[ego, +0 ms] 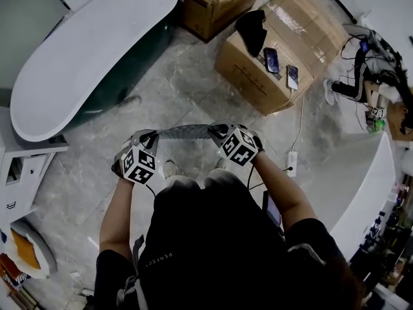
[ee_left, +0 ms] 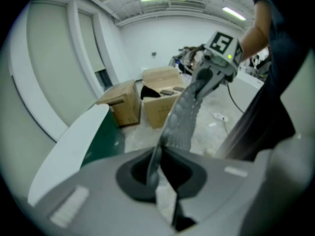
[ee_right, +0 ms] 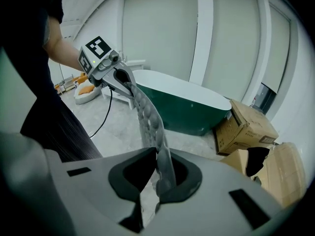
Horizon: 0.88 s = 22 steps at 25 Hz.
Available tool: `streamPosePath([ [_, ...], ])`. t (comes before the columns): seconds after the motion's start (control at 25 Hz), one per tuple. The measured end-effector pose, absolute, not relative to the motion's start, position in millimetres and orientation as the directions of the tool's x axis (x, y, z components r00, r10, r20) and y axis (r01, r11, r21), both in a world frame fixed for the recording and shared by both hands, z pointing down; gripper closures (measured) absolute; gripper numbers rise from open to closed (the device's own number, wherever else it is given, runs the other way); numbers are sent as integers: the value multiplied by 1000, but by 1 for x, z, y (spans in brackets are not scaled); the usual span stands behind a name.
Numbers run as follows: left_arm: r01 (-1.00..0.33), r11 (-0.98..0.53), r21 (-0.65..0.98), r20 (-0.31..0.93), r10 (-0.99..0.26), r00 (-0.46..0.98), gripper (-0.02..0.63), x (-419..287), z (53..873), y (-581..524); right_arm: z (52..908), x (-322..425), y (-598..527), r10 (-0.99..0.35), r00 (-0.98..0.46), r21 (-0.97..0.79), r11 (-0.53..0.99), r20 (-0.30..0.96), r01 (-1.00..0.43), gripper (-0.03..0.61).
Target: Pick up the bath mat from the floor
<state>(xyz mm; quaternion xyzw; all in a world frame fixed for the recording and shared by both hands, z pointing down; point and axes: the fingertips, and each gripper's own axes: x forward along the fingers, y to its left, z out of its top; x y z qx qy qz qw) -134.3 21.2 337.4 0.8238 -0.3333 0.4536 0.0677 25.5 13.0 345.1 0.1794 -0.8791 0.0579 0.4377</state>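
The grey pebble-textured bath mat (ego: 184,132) hangs off the floor, stretched as a narrow strip between my two grippers in front of the person's body. My left gripper (ego: 153,136) is shut on the mat's left end, and my right gripper (ego: 216,132) is shut on its right end. In the left gripper view the mat (ee_left: 184,117) runs from my left jaws (ee_left: 156,173) up to the right gripper (ee_left: 199,77). In the right gripper view the mat (ee_right: 147,117) runs from my right jaws (ee_right: 162,181) up to the left gripper (ee_right: 123,80).
A green bathtub with a white rim (ego: 84,50) stands at the far left. Cardboard boxes (ego: 277,50) sit ahead at the right, with two phones (ego: 272,60) on one. A power strip (ego: 292,160) lies on the floor. A white counter (ego: 368,186) curves along the right.
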Motion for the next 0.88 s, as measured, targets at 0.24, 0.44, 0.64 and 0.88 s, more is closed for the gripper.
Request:
streamPosePath([
  [0.24, -623, -751, -219, 764, -529, 369, 597, -136, 312, 12, 320, 23, 1, -304, -568, 71, 916, 764, -395, 561],
  [0.44, -638, -728, -250, 730, -574, 370, 597, -138, 289, -4, 295, 22, -14, -359, -584, 107, 901, 728, -420, 561],
  [0.64, -650, -704, -288, 694, -621, 364, 597, -142, 260, -19, 263, 17, -32, -426, -595, 152, 878, 682, -454, 563],
  [0.88, -662, -680, -317, 658, -660, 362, 597, -141, 223, -33, 222, 17, -48, -491, -622, 196, 854, 610, -481, 563],
])
